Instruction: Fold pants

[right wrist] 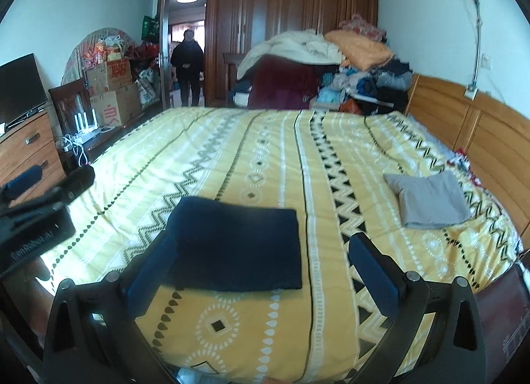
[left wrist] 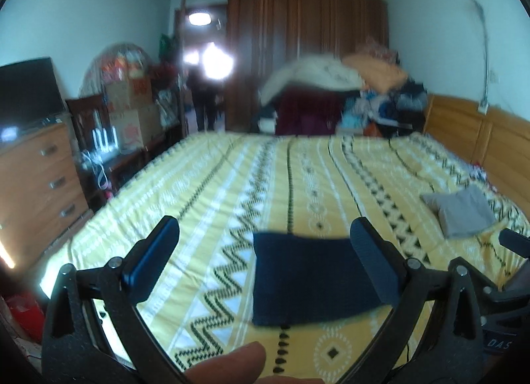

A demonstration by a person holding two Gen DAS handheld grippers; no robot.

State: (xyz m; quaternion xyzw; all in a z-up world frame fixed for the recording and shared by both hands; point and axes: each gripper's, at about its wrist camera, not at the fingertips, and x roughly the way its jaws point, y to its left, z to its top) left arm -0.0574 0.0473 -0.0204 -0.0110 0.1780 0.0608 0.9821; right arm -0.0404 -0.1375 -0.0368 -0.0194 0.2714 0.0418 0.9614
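Observation:
Dark navy pants [left wrist: 308, 279] lie folded into a flat rectangle on the yellow patterned bedspread [left wrist: 232, 178] near the front edge. They also show in the right wrist view [right wrist: 237, 246]. My left gripper [left wrist: 265, 258] is open and empty, held above the bed, with the pants between its fingers in the view. My right gripper [right wrist: 261, 269] is open and empty, just in front of the pants. The left gripper shows at the left edge of the right wrist view [right wrist: 36, 205].
A folded grey garment [right wrist: 427, 200] lies on the right side of the bed, also in the left wrist view [left wrist: 460, 210]. A pile of clothes and bedding [right wrist: 331, 66] sits at the far end. A wooden headboard [right wrist: 480, 129] runs along the right. A person [right wrist: 188, 66] stands in the doorway.

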